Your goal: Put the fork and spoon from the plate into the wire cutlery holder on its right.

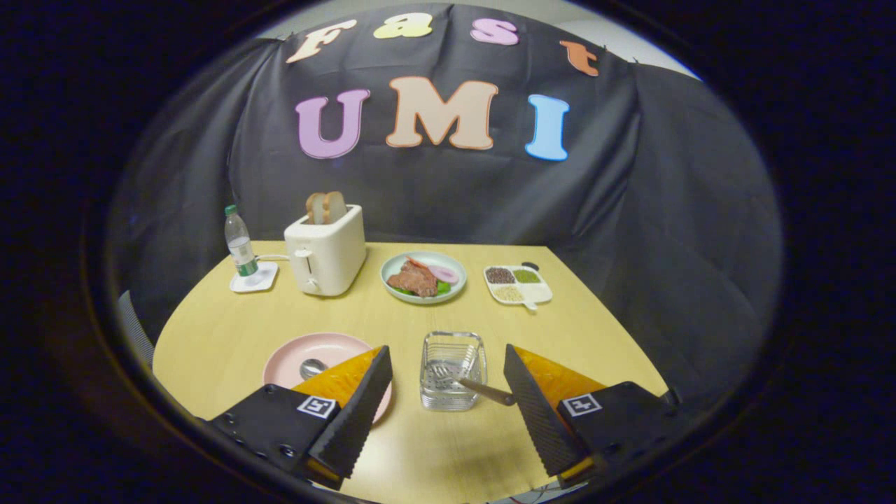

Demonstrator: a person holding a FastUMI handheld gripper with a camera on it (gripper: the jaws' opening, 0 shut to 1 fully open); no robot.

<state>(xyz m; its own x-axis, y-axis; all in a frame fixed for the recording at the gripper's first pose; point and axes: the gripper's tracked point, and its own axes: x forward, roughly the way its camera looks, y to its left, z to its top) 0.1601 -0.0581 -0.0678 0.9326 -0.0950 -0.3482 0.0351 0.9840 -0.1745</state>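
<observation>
- Holding nothing, the jaws stand wide apart, with the wire cutlery holder [453,369] just ahead between them.
- The fork [467,381] already sits in the holder, its handle leaning out toward the right finger.
- The spoon [312,367] lies on the pink plate [308,352], beside the left finger.
- Next, I think: swing left over the yellow counter [364,315], go down, and pinch the spoon.

Pale wood table [231,329] w/ black cloth wall [672,231] behind, dim rm light.
</observation>
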